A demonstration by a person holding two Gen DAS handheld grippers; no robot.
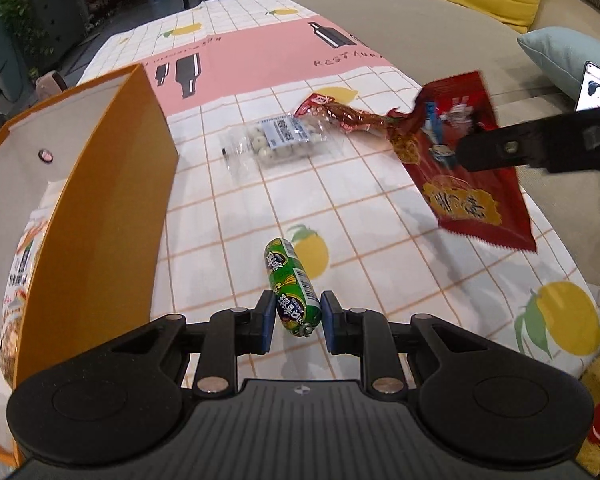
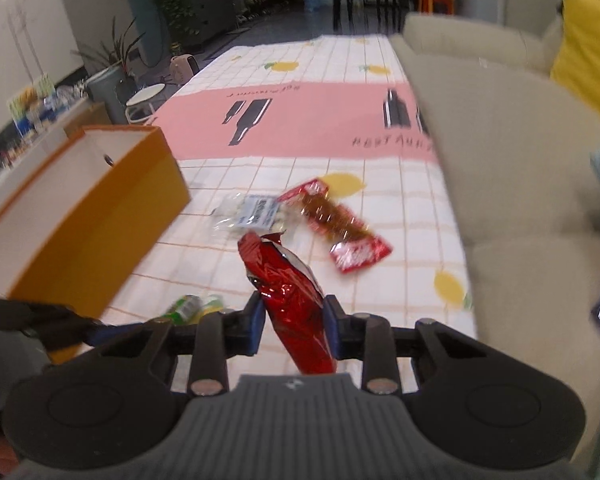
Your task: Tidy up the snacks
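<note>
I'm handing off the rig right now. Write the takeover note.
Left gripper: open around the green sausage, which lies on the table; not yet clamped.
Right gripper: shut on the red bag, held in the air.
Orange box stands on the left; at least one packet is already inside.
Left on the table: clear bag of balls and red-ended strip pack.
To do: box the red bag, the sausage, then those two.

Green sausage stick [image 1: 292,288] lies flat on cloth, one end between blue pads. Clear bag of white balls [image 1: 278,140] lies flat, touching see-through red pack of brown strips [image 1: 340,114]. Big red bag [image 1: 466,168] up in air, pinched. Orange box [image 1: 100,208] stands open, white inside, packet [image 1: 18,280] in it.
</note>
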